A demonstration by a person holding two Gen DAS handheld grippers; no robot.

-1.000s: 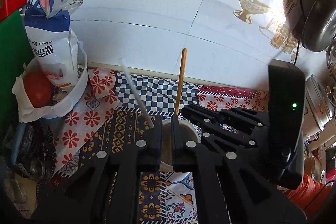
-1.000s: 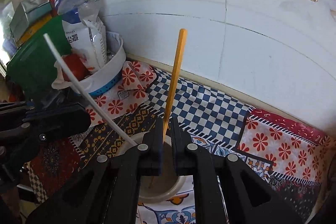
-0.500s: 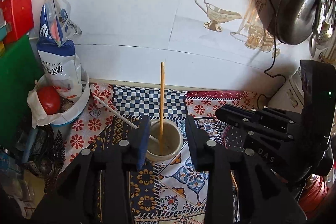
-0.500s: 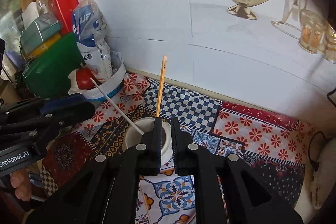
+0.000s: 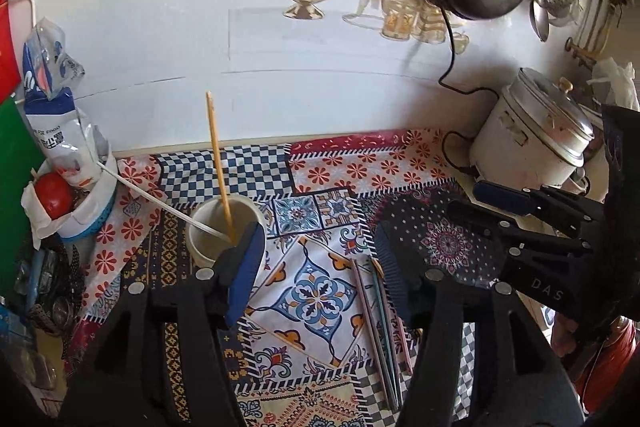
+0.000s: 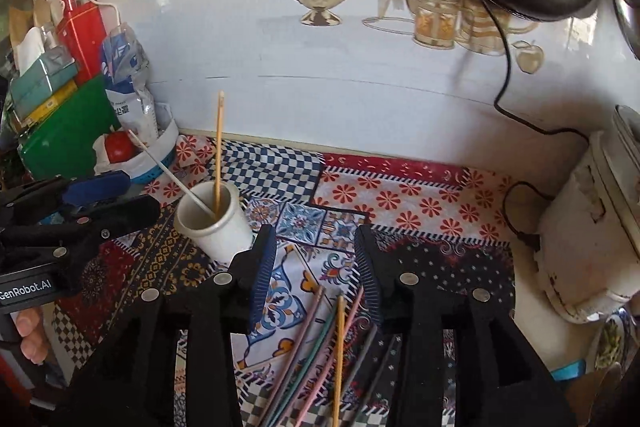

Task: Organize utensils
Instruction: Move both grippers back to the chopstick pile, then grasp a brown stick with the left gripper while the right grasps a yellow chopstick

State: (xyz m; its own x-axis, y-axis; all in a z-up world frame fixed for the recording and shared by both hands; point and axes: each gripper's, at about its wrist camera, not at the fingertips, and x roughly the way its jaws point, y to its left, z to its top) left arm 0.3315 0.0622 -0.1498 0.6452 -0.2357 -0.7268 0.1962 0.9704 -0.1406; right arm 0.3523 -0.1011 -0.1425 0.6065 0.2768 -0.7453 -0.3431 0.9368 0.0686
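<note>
Both grippers have pulled back from the white cup [image 5: 222, 227] since a second ago, when each was pinched on a chopstick over its mouth; now the cup sits farther ahead of me. My left gripper [image 5: 316, 263] has just been opening and its jaws stand spread with nothing between them, only the patterned cloth [image 5: 320, 291] below. My right gripper [image 6: 314, 267] has also just been opening; its jaws are parted and empty.

The cup stands on the cloth near the wall, just beyond my left gripper's left finger. Inside it an orange chopstick [image 5: 218, 163] stands nearly upright, and a white chopstick [image 5: 156, 199] leans far out to the left toward the bowl [image 5: 90, 215] with the red tomato [image 5: 52, 195].

More chopsticks [image 6: 320, 355] lie loose on the cloth in a bundle under my right gripper: pink, teal, dark and one orange. A white rice cooker [image 5: 536, 143] sits at the right by the wall.
</note>
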